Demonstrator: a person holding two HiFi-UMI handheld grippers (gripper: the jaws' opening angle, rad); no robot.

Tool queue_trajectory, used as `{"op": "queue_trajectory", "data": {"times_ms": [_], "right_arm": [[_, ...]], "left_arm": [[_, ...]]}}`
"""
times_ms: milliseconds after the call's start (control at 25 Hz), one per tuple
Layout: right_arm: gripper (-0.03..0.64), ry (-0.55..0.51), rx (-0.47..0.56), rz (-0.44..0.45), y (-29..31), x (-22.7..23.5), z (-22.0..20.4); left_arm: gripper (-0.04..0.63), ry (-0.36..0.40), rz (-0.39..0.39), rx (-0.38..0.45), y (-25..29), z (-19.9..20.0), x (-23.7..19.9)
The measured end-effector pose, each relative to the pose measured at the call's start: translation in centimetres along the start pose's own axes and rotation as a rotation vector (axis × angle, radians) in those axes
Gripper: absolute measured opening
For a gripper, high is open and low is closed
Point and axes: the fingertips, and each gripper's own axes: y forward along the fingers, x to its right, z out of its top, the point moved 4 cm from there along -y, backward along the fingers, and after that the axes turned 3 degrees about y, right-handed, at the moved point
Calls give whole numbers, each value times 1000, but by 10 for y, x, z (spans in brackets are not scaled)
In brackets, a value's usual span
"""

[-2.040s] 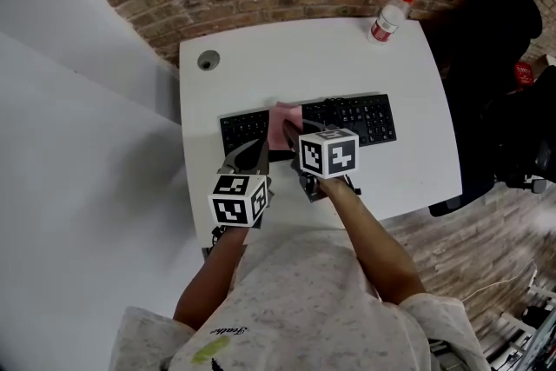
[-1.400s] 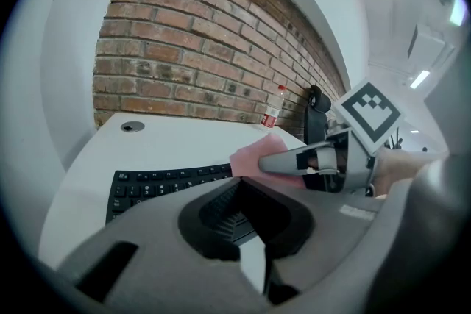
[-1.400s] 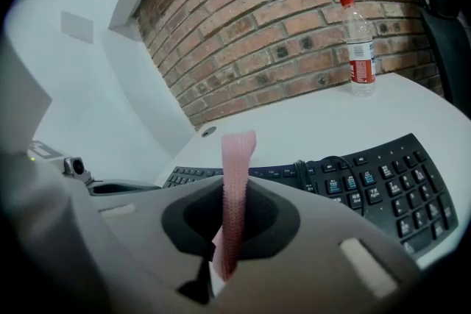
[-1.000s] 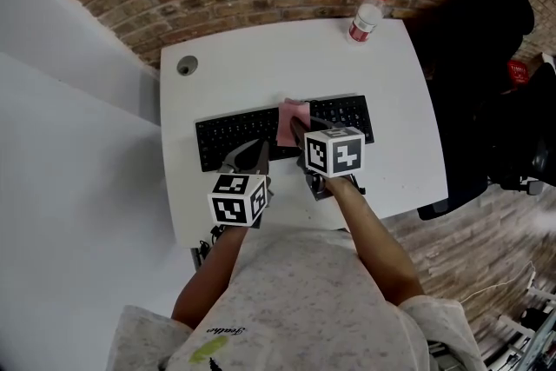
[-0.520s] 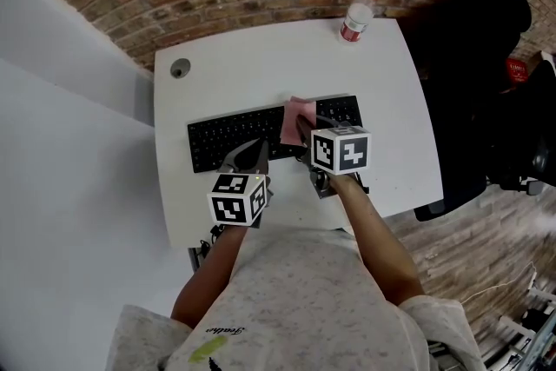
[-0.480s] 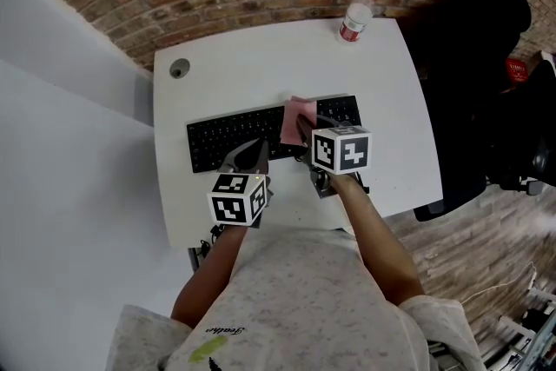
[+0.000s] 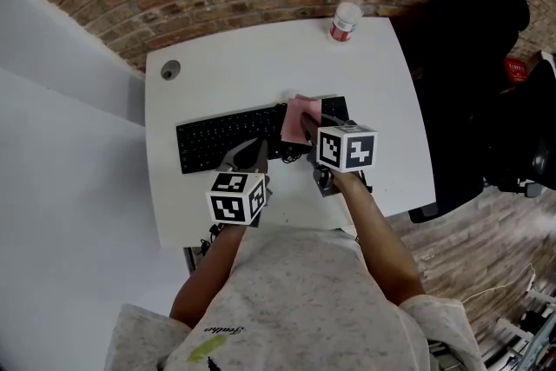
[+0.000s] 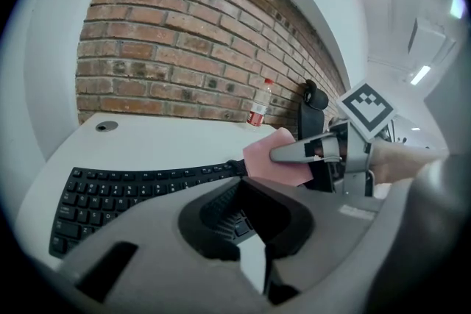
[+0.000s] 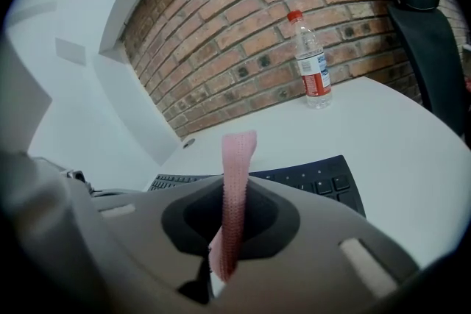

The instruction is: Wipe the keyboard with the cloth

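Right gripper (image 7: 306, 124) pinched tight on my pink cloth (image 7: 293, 115), over black keyboard (image 7: 221, 141), left gripper (image 7: 260, 149) closed, empty.

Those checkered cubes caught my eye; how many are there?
2. One cube rides on the left gripper, near the desk's front edge; the other cube rides on the right gripper, by the keyboard's right end. None seems hidden.

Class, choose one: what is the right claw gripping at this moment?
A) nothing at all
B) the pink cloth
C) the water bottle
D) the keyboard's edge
B: the right claw is closed on the pink cloth, which stands up between its jaws above the keyboard.
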Motion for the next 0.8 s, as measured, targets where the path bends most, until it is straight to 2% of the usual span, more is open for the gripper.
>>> {"op": "queue_trajectory", "data": {"times_ms": [800], "right_arm": [[23, 37, -14, 35, -22, 66, 7]], "left_arm": [[-8, -16, 71, 14, 27, 4, 39]]}}
